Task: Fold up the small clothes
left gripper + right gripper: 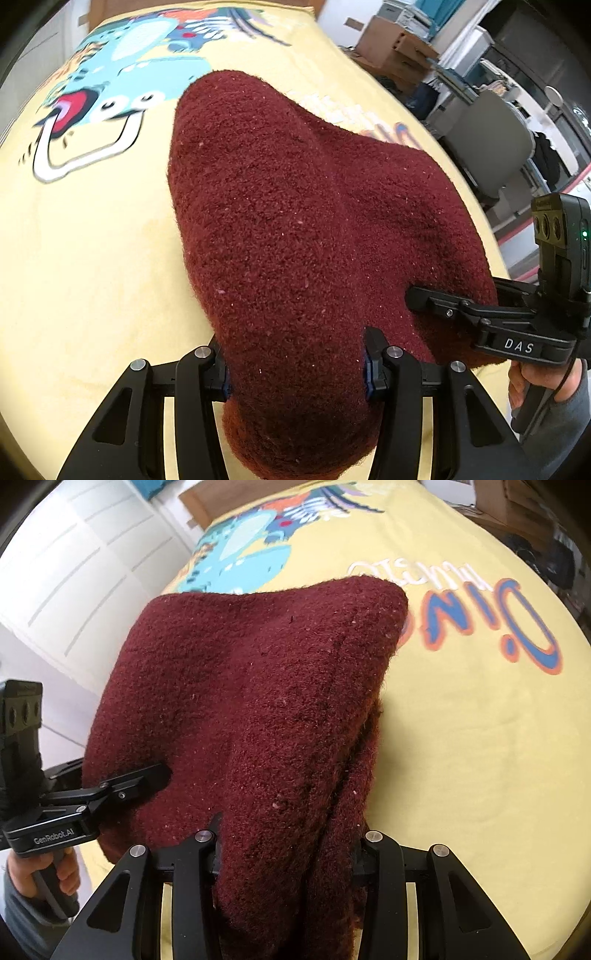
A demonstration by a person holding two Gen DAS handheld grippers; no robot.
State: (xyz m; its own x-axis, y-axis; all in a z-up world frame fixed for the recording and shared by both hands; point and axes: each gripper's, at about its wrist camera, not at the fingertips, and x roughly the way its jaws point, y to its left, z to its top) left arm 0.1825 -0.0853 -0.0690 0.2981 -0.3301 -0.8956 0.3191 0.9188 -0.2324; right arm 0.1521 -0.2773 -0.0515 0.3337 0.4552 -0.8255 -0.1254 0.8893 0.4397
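A dark red fuzzy knit garment lies bunched on a yellow printed cloth; it also shows in the right wrist view. My left gripper is shut on the garment's near edge, with cloth filling the gap between its fingers. My right gripper is shut on another part of the near edge, where folded layers hang. The right gripper shows in the left wrist view clamped on the garment's right side. The left gripper shows in the right wrist view clamped on its left side.
The yellow cloth with a dinosaur print covers the table. Cardboard boxes and a grey chair stand beyond the table's right edge. A white panelled wall is at the left.
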